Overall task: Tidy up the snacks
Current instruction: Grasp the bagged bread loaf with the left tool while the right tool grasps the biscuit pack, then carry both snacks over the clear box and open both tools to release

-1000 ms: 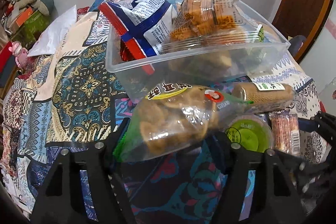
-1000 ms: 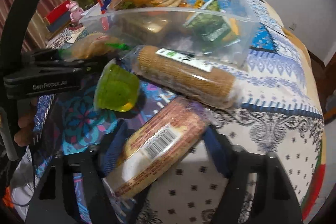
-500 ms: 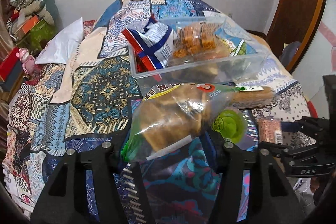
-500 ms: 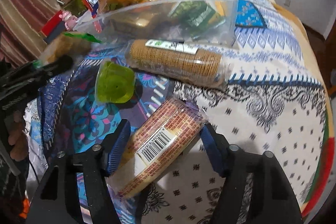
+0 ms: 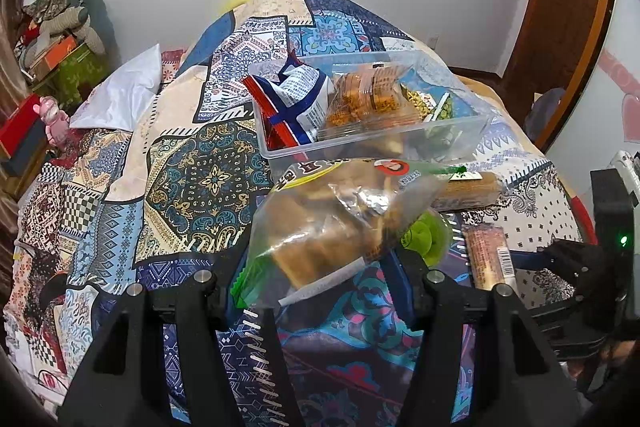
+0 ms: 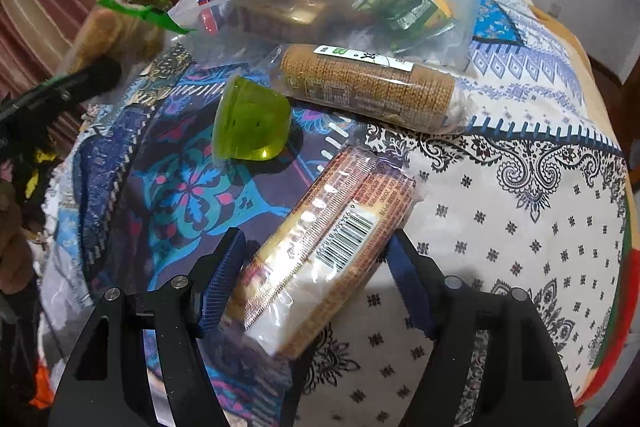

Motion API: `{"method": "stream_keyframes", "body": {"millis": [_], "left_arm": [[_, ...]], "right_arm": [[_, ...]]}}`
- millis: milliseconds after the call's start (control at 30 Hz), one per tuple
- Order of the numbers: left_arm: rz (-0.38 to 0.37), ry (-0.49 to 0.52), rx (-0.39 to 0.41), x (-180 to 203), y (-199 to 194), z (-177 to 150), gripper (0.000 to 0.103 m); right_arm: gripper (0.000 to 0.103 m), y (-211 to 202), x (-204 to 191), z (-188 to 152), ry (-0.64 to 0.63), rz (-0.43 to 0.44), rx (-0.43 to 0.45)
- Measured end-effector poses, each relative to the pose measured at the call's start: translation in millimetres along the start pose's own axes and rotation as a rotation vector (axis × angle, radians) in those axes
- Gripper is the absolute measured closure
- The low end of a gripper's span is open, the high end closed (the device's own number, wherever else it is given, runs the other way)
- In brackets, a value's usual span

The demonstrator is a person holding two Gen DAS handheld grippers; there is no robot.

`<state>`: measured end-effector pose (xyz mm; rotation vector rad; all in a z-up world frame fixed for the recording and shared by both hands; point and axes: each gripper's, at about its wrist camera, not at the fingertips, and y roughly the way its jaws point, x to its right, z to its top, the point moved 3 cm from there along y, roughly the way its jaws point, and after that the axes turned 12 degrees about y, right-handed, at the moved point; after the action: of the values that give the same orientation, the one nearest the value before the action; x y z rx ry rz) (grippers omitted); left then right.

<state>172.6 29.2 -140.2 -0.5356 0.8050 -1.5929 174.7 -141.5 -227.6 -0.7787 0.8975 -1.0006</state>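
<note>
Left gripper (image 5: 324, 267) grips the clear cake bag (image 5: 336, 219); its jaws have just been closing, with the bag pinched between them. The bag hangs clear of the quilt (image 5: 192, 179), green seal end toward 7 o'clock in the left view, printed top toward 1 o'clock. Long axis runs roughly 7-to-1.

The bin (image 5: 460, 135) sits at 12 o'clock from the left jaws, just beyond the bag and near its top end. It is already crowded: a red-and-blue packet, an orange cracker pack, green packets. The gripper tilts downward, looking over the bin's near wall. By my reading the coming move is forward and over that wall, toward 12. The left hand is the nearer one to the bin.

Right gripper (image 6: 316, 279): its jaws have just been opening, with the wafer pack (image 6: 332, 243) between them. The right pad appears to touch the pack's edge; the left pad seems close, contact uncertain. The pack seems to rest on the quilt, long axis 7-to-1 in the right view, barcode up. I cannot tell whether it is gripped.

Still out on the quilt, right view: jelly cup (image 6: 252, 123) at 11 o'clock from the right jaws, biscuit roll (image 6: 368, 87) at 12, lying crosswise just before the bin wall.

Risk, as a guess: the bag is floppy and may snag the rim.
</note>
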Motion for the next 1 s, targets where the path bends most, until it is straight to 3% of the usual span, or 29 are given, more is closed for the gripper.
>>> {"method": "stream_keyframes", "body": {"millis": [233,500,767,1000], "left_arm": [[0.008,-0.012,0.015,-6.1,-3.5,4.4,0.045],[0.011,-0.034,0.042,-13.0,-4.0,21.4,0.045],[0.034,-0.047,0.092,-23.1,-4.0,60.5,0.045],[0.058,-0.053,0.100,-33.5,12.0,92.6,0.045]], "right_arm": [[0.061,-5.8,5.8,4.6,-0.013,-0.009,0.034],[0.061,-35.7,11.4,22.6,-0.009,-0.022,0.133],[0.061,-66.9,1.5,69.3,-0.016,0.012,0.261],[0.061,-61.7,-7.9,111.7,-0.024,0.022,0.304]]}}
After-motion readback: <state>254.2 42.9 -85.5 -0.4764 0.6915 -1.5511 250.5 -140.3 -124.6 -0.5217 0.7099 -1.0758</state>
